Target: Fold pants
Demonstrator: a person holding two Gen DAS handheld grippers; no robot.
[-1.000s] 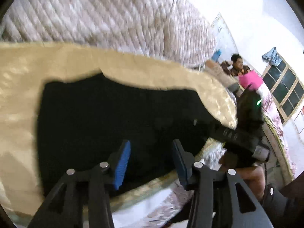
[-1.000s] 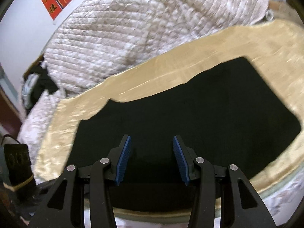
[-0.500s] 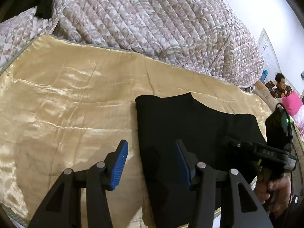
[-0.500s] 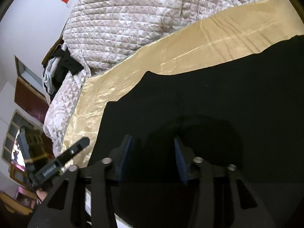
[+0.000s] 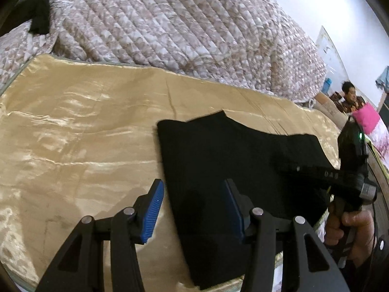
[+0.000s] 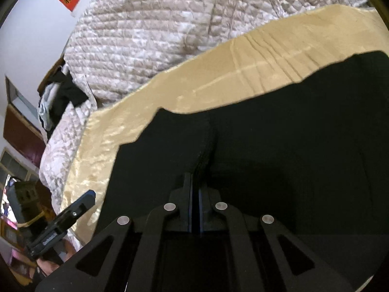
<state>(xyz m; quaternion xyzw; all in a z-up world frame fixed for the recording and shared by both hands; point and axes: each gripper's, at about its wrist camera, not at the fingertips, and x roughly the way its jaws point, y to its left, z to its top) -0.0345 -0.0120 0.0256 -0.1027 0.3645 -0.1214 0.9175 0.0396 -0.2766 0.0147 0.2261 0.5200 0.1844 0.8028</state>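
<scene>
right claw (image 6: 195, 192) pinching black pants (image 6: 279, 146) | left claw (image 5: 193, 209) spread

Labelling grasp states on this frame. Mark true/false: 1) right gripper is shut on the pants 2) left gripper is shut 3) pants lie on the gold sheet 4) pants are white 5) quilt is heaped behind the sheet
1) True: the right gripper is shut, pinching a ridge of the black pants.
2) False: the left gripper is open, holding nothing.
3) True: they lie on the gold sheet.
4) False: they are black.
5) True: the quilt is heaped behind it.
</scene>
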